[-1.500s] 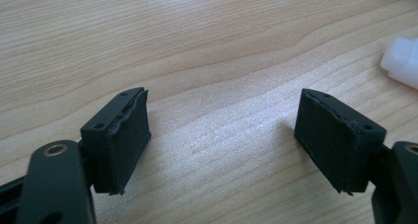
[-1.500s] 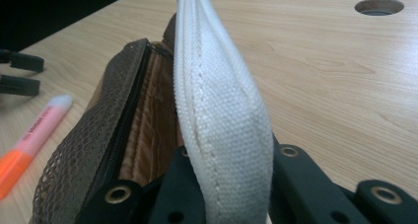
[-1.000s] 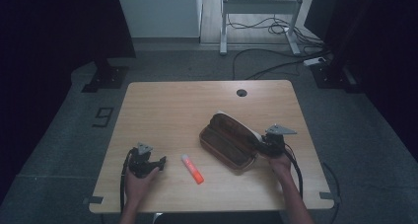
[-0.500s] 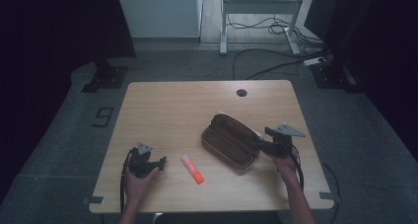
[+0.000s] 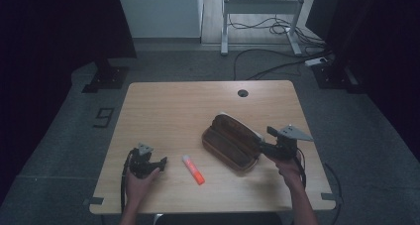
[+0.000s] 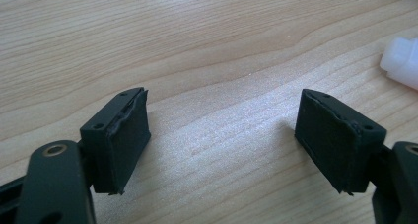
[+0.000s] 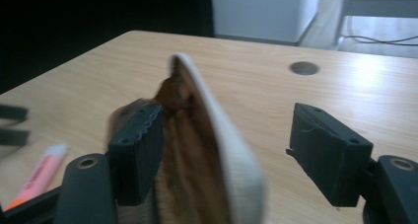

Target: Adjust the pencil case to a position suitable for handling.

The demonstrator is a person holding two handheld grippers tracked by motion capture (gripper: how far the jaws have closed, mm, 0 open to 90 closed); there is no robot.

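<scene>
Jaws of my right gripper (image 7: 226,155) have just been opening around the brown pencil case's (image 5: 233,141) pale edge, pads pressing nothing, I'm judging to free it, while my left gripper (image 5: 148,161) is idling spread beside the orange highlighter (image 5: 193,169), its far end blurring out.

Bare table (image 5: 168,111) behind brown case (image 5: 232,141) and orange marker (image 5: 193,169).

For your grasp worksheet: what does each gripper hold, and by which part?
Nothing: left gripper open over bare table; right gripper just opened, pencil case rim between its jaws, ungripped.
</scene>
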